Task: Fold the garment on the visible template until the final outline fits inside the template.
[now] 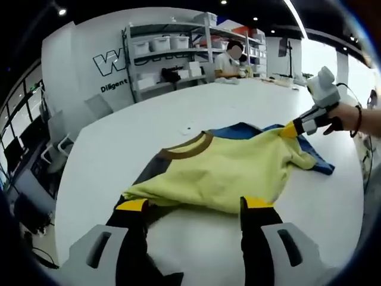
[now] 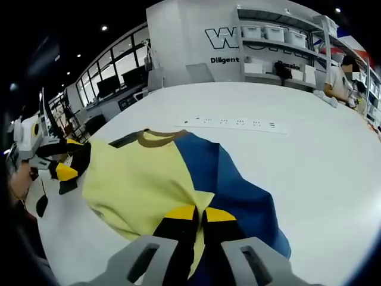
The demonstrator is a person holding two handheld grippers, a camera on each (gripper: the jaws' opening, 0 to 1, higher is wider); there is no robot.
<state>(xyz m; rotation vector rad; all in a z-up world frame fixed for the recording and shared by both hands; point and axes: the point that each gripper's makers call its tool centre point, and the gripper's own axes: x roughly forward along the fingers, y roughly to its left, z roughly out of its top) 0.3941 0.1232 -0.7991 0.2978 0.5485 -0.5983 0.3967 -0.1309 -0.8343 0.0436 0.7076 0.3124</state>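
A garment of yellow cloth with a brown collar, a dark grey sleeve and a blue part lies rumpled on the white table. My left gripper stands open at its near edge, jaws wide apart on either side of the yellow hem. In the right gripper view that left gripper sits at the garment's left corner. My right gripper is shut on a fold where yellow meets blue. From the left gripper view the right gripper pinches the far right corner, lifted a little.
A row of small dark marks runs across the table beyond the collar. Grey shelving with white bins stands at the back, and a person sits at the table's far end. Chairs line the left side.
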